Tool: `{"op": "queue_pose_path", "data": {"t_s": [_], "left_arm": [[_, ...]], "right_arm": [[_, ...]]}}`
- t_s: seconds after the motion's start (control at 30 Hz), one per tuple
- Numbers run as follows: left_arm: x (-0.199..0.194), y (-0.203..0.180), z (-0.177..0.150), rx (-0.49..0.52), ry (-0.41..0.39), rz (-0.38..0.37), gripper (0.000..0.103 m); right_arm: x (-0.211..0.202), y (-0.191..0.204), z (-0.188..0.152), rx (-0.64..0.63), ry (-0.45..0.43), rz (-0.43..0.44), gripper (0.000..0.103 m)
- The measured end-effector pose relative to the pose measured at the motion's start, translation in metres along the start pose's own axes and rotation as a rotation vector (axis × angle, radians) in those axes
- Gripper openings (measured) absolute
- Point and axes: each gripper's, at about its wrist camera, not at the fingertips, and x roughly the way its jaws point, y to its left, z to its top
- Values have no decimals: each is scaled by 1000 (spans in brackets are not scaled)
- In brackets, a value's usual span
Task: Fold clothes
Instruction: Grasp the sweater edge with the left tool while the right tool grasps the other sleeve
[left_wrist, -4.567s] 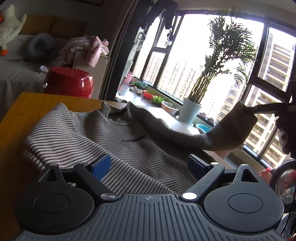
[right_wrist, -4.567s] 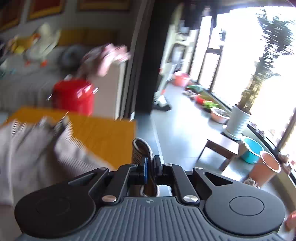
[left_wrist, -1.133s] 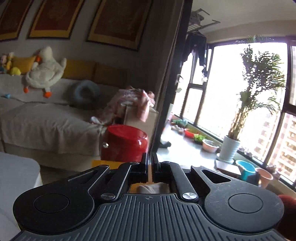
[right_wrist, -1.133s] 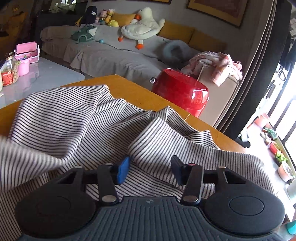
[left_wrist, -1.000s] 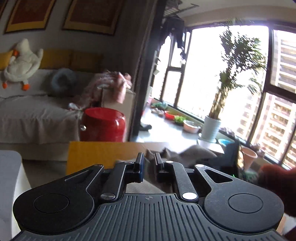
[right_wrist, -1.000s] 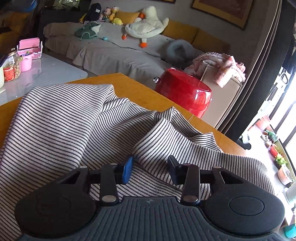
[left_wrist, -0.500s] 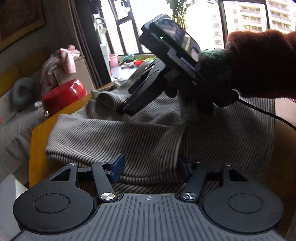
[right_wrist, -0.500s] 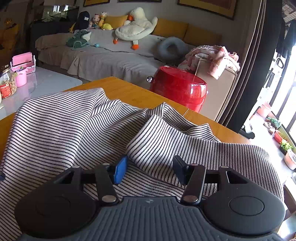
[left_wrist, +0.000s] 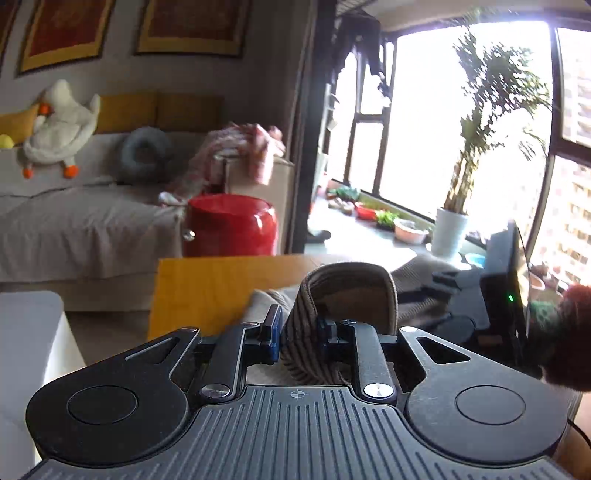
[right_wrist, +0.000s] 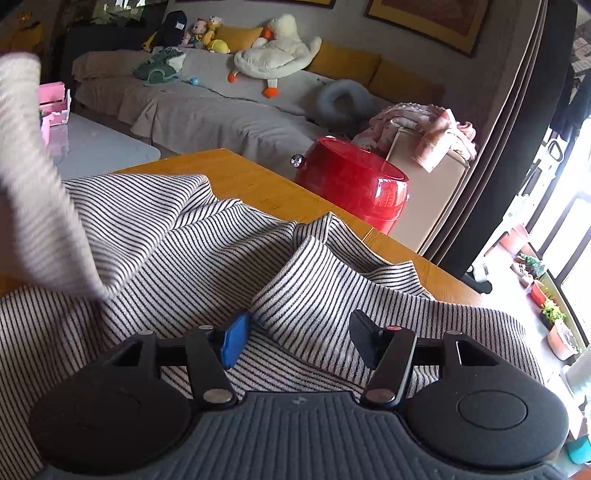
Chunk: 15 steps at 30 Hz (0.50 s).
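Garment: striped sweater (right_wrist: 177, 258), cream with dark stripes, spread in loose folds over the wooden worktop (right_wrist: 258, 184); its collar sits towards the far right edge.
Left gripper (left_wrist: 298, 336): fingers (left_wrist: 274, 332) narrow, pinching a ribbed sleeve cuff (left_wrist: 347, 295) that loops up and over between them.
Raised sleeve: in the right wrist view a blurred length of the same fabric (right_wrist: 33, 177) hangs at the far left, lifted above the rest of the sweater.
Right gripper (right_wrist: 299, 338): fingers (right_wrist: 233, 341) wide apart, holding nothing, low over a folded ridge of cloth near the collar; whether the tips touch the fabric cannot be told.
Second device: the right gripper body (left_wrist: 491, 295) and a hand in a dark red fuzzy sleeve (left_wrist: 565, 332) appear at the right of the left wrist view.
Background, far: red round stool (right_wrist: 354, 184) just beyond the worktop; grey sofa (right_wrist: 207, 107) with a white duck plush (right_wrist: 277, 55); pink blanket (right_wrist: 432, 129) draped on a beige box.
Background, right: window with a potted palm (left_wrist: 476, 140).
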Motion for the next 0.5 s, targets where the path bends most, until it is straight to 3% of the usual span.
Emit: {"op": "queue_pose_path", "data": {"t_s": [0.13, 0.2, 0.27, 0.33, 0.4, 0.5], "left_arm": [[-11, 35, 9, -120, -53, 49, 21], [-14, 46, 9, -160, -61, 53, 21], [-14, 53, 9, -181, -66, 59, 21], [-14, 57, 10, -198, -69, 52, 21], [-14, 60, 11, -211, -72, 47, 21], [-17, 62, 11, -215, -74, 44, 21]], "right_arm": [[4, -4, 5, 32, 13, 29, 61], [4, -7, 5, 57, 16, 53, 43], [3, -8, 8, 94, 17, 73, 18], [-3, -10, 18, 120, -14, 57, 10], [-9, -12, 29, 150, -48, 43, 10], [-27, -31, 55, 276, -128, 93, 9]]}}
